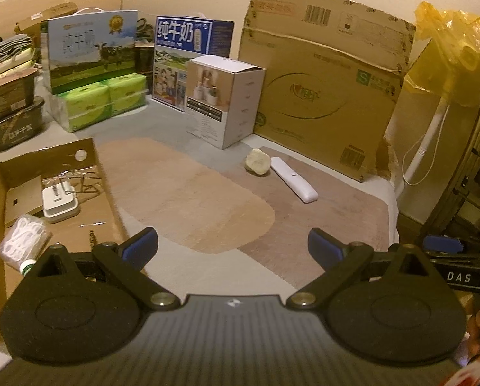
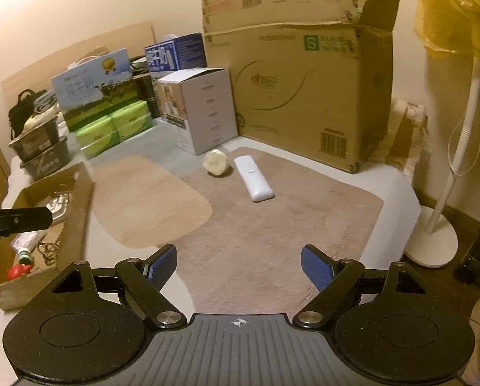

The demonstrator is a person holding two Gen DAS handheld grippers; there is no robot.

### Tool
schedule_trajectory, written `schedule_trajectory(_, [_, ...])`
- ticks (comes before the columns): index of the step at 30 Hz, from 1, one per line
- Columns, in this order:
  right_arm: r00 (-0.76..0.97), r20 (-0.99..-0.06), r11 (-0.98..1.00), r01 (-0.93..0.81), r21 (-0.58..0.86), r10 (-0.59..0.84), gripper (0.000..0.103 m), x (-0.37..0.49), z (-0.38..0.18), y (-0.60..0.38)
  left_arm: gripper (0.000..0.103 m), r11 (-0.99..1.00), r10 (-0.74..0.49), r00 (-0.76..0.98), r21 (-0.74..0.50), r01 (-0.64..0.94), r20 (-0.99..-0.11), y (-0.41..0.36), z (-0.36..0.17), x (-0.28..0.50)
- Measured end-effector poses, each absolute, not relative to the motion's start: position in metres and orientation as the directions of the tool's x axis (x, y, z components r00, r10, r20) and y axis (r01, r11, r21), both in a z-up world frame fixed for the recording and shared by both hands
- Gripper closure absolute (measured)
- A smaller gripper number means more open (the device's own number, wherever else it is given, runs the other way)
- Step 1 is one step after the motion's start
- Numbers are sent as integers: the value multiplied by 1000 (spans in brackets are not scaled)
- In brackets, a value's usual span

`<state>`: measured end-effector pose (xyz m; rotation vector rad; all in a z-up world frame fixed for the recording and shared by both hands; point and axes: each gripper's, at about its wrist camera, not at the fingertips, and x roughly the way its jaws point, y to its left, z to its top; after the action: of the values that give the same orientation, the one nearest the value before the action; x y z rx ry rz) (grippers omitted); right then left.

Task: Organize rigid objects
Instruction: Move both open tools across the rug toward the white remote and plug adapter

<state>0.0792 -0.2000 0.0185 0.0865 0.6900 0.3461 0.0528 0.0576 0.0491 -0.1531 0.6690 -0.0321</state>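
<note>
A milk carton (image 1: 188,41) upper centre reads "纯牛奶"; the big cardboard box (image 1: 323,74) carries a green "S". On the beige mat (image 1: 207,199), a white remote (image 1: 293,178) lies beside a pale lump (image 1: 257,161), centre frame. The tray box (image 1: 88,225) at left holds a white case (image 1: 59,204). Left gripper (image 1: 232,247) and right gripper (image 2: 239,265) fingers stand apart, empty.
</note>
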Motion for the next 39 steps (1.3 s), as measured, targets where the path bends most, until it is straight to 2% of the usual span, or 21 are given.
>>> schedule_trajectory(19, [728, -613, 950, -268, 158, 307, 19, 118, 8, -211, 4, 994, -101, 772, -102, 47, -627, 40, 37, 118])
schedule_trajectory(39, [704, -608, 919, -376, 119, 367, 19, 221, -21, -198, 5, 992, -95, 764, 0, 123, -639, 28, 7, 228])
